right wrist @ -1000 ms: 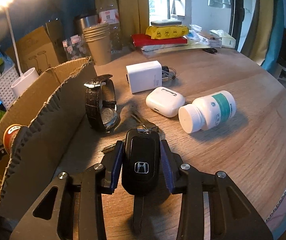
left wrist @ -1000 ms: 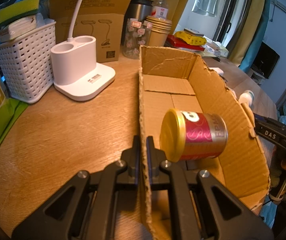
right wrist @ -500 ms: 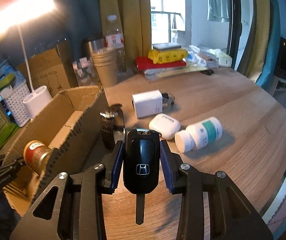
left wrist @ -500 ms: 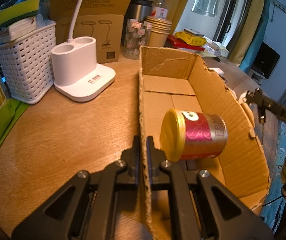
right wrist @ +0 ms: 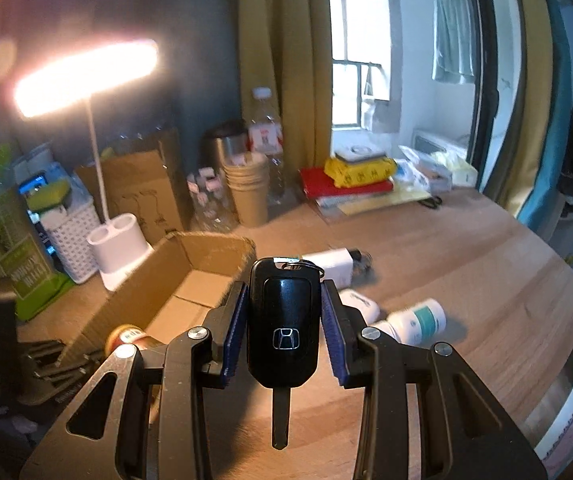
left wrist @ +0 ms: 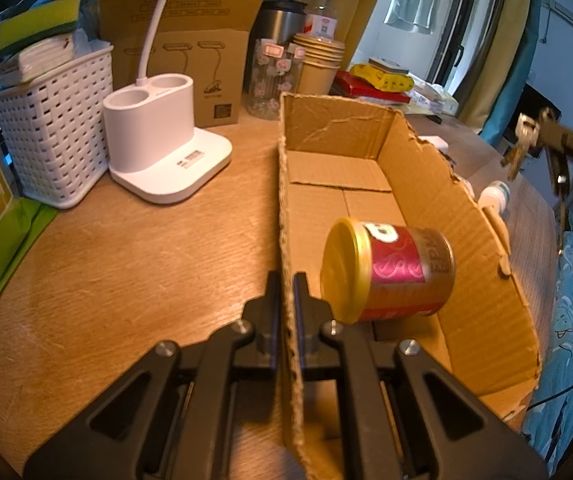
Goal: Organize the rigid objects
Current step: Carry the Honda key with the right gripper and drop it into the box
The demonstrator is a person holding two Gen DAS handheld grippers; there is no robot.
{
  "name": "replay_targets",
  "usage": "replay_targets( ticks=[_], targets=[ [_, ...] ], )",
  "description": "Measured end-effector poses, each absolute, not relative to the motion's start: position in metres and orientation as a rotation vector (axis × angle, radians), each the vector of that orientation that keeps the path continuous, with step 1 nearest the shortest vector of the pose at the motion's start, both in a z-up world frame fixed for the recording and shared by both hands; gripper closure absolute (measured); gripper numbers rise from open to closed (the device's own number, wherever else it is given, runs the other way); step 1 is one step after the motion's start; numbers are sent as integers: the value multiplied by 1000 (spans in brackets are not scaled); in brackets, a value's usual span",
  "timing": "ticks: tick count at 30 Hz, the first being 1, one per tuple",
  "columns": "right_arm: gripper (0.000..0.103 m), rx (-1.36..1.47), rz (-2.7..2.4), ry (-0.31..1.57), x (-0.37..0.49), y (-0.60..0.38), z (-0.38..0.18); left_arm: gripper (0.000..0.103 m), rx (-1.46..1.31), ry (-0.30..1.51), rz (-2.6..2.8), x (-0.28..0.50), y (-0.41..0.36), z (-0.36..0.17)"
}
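My left gripper (left wrist: 286, 284) is shut on the near left wall of an open cardboard box (left wrist: 284, 208). A gold and red tin can (left wrist: 390, 276) lies on its side inside the box. My right gripper (right wrist: 282, 300) is shut on a black Honda car key (right wrist: 284, 328) and holds it high above the table, to the right of the box (right wrist: 182, 276). From the left wrist view the right gripper shows at the far right with small keys (left wrist: 520, 148) hanging from it. A white pill bottle (right wrist: 418, 320), a white earbud case (right wrist: 360, 306) and a white charger (right wrist: 334, 266) lie on the table.
A white lamp base (left wrist: 162, 156), a white basket (left wrist: 54, 136) and a brown carton (left wrist: 190, 68) stand left of the box. Paper cups (left wrist: 318, 68), a jar, a steel flask and a bottle stand behind it. Books (right wrist: 350, 184) lie at the back.
My right gripper has lifted the car key off the table and risen well above it, toward the box. My left gripper still holds the box wall and has not moved.
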State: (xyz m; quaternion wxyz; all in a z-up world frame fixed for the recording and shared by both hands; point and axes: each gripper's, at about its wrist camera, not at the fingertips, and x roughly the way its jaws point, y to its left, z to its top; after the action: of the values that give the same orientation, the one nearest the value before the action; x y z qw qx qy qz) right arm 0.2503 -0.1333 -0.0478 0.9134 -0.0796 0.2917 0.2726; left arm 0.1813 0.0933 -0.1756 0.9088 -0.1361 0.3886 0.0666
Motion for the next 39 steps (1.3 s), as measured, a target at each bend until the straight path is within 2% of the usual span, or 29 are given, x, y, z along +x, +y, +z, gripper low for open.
replay_targets(
  ticks=[24, 39],
  targets=[
    [65, -187, 806, 549, 233, -41, -23, 97, -287, 803, 136, 182, 96, -174],
    [65, -198, 784, 710, 254, -17, -81, 97, -289, 803, 136, 184, 96, -175]
  ],
)
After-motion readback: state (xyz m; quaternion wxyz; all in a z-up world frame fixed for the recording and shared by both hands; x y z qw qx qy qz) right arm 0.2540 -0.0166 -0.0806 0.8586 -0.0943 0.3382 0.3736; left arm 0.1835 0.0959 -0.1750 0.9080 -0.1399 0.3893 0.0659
